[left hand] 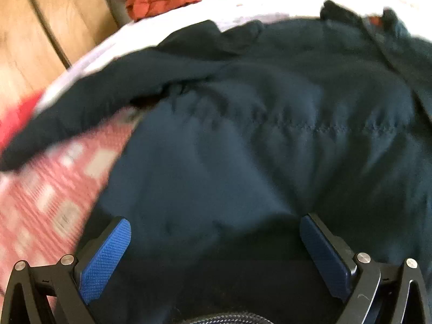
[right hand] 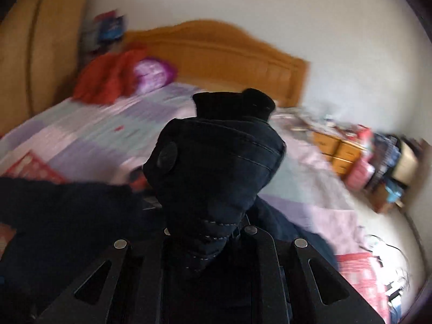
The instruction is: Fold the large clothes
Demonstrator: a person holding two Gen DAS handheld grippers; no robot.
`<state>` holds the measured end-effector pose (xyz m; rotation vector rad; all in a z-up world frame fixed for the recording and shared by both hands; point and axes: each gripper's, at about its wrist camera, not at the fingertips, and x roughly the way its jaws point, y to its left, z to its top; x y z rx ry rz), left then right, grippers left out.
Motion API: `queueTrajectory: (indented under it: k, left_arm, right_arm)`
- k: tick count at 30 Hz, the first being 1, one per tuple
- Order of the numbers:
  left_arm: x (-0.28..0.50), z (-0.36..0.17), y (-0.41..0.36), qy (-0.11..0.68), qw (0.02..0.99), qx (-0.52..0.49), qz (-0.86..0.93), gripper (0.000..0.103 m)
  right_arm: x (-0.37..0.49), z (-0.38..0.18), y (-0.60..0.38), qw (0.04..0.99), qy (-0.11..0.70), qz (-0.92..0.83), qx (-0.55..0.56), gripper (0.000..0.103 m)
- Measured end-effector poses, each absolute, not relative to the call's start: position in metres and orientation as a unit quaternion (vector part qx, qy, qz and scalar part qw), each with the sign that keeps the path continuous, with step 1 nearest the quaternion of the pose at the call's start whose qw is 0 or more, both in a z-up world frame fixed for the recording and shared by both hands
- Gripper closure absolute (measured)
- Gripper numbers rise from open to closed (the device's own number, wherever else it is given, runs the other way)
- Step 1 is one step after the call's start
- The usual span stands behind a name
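A large dark navy padded jacket [left hand: 270, 124] lies spread on the bed, its collar at the far right. My left gripper [left hand: 216, 232] is open just above the jacket's near part, blue pads [left hand: 105, 259] wide apart with nothing between them. My right gripper [right hand: 208, 232] is shut on a bunched part of the same jacket [right hand: 216, 162], with a round button and stitched cuff, and holds it up above the bed. Its fingertips are hidden by the fabric.
The bed [right hand: 89, 132] has a pale purple and green sheet and a red checked cloth [left hand: 46, 197] at the near left. A red garment [right hand: 108, 78] and a purple pillow [right hand: 151, 75] lie by the wooden headboard [right hand: 229, 54]. A cluttered nightstand [right hand: 337, 151] stands right.
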<state>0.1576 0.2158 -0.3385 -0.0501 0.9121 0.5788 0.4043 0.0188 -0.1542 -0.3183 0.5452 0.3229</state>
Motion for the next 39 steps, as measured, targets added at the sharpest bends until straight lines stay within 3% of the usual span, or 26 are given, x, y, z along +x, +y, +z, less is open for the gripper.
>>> queueTrajectory:
  k: [9,15,20,22,24,30,35,39]
  left_arm:
    - [0.157,-0.348,0.225,0.424,0.868,-0.079,0.248,0.000]
    - [0.155,-0.349,0.223,0.420,0.869,-0.073,0.252,0.000]
    - [0.154,-0.349,0.224,0.422,0.868,-0.074,0.251,0.000]
    - [0.153,-0.349,0.223,0.424,0.867,-0.076,0.250,0.000]
    - [0.154,-0.348,0.225,0.426,0.866,-0.081,0.247,0.000]
    - [0.157,-0.345,0.226,0.436,0.862,-0.076,0.247,0.000]
    - [0.164,-0.333,0.222,0.448,0.855,-0.072,0.251,0.000]
    - [0.183,-0.288,0.209,0.398,0.886,-0.060,0.230,0.000]
  right_arm:
    - [0.370,-0.274,0.158,0.866,0.338,0.270,-0.251,0.085]
    - [0.375,-0.297,0.165,0.855,0.367,0.275,-0.240,0.082]
    - [0.358,-0.294,0.156,0.834,0.399,0.306,-0.225,0.064]
    - [0.349,-0.274,0.137,0.834,0.403,0.334,-0.173,0.030]
    - [0.330,-0.248,0.101,0.841,0.384,0.359,-0.129,0.020]
    - [0.339,-0.199,-0.045,0.928,0.320,0.167,-0.088,0.019]
    - [0.413,-0.224,-0.156,0.925,0.374,-0.060,-0.009,0.019]
    - [0.441,-0.282,-0.126,0.894,0.442,-0.002,-0.075,0.019]
